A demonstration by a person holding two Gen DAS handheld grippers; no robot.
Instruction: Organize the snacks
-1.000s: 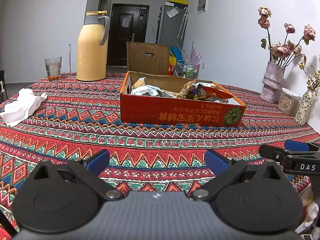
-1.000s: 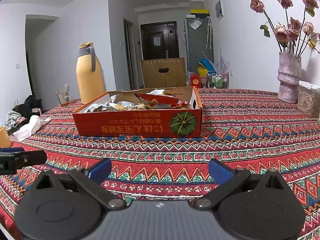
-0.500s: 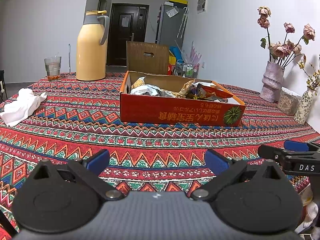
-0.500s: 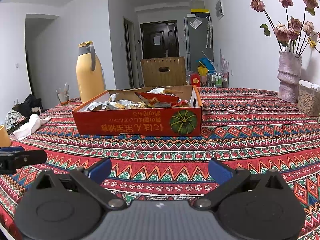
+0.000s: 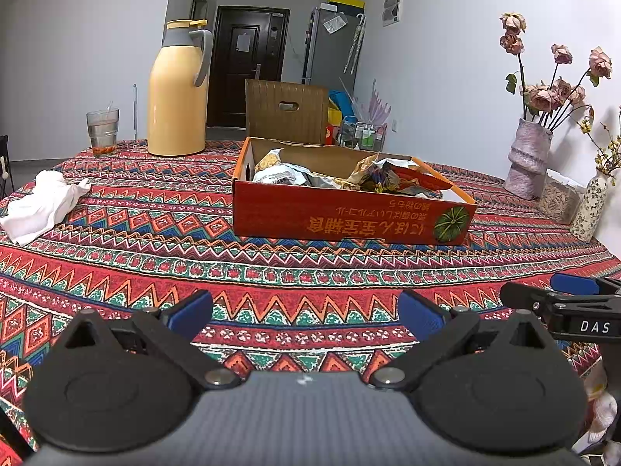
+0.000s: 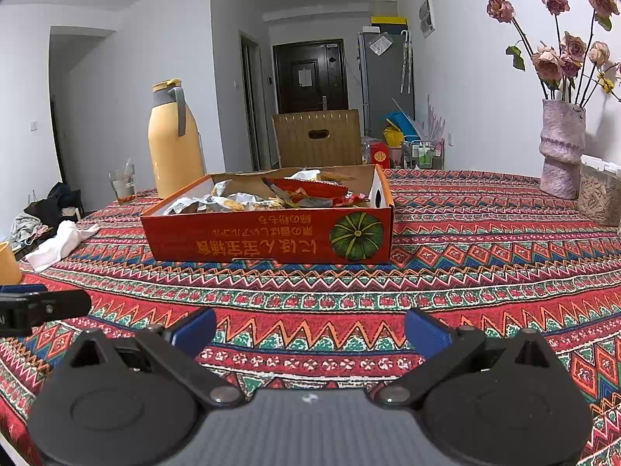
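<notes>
two sets of tongs are held low over a round surface (image 5: 116,240) covered with a red, green and blue zigzag-patterned cloth. the left tongs (image 5: 304,312) are spread wide, their blue-padded fingertips well apart, and nothing is gripped between them. the right tongs (image 6: 310,328) are likewise spread wide and empty. each set is seen at the edge of the other's view: the right tongs appear at the right edge of the left wrist view, and the left tongs at the left edge of the right wrist view.

beyond both sets, near the middle of the surface, a shallow red cardboard box (image 5: 349,221) printed with yellow lettering and a green pumpkin is placed. the snacks (image 6: 271,198), a loose heap of crinkled silver, white and red packets, are piled inside the box. bare cloth is seen between the tongs and the box.

to the left of the box, a crumpled white cloth (image 5: 39,206) is laid on the surface. farther back on the left, a tall yellow thermos jug (image 5: 176,89) with a grey handle is stood upright, with a drinking glass (image 5: 103,132) beside it. on the right, a pale purple vase (image 6: 561,147) of dried pink roses is set, with a clear container (image 6: 599,194) just beside it. behind the surface, a brown chair back (image 6: 318,138), a dark door and a grey fridge are seen.
</notes>
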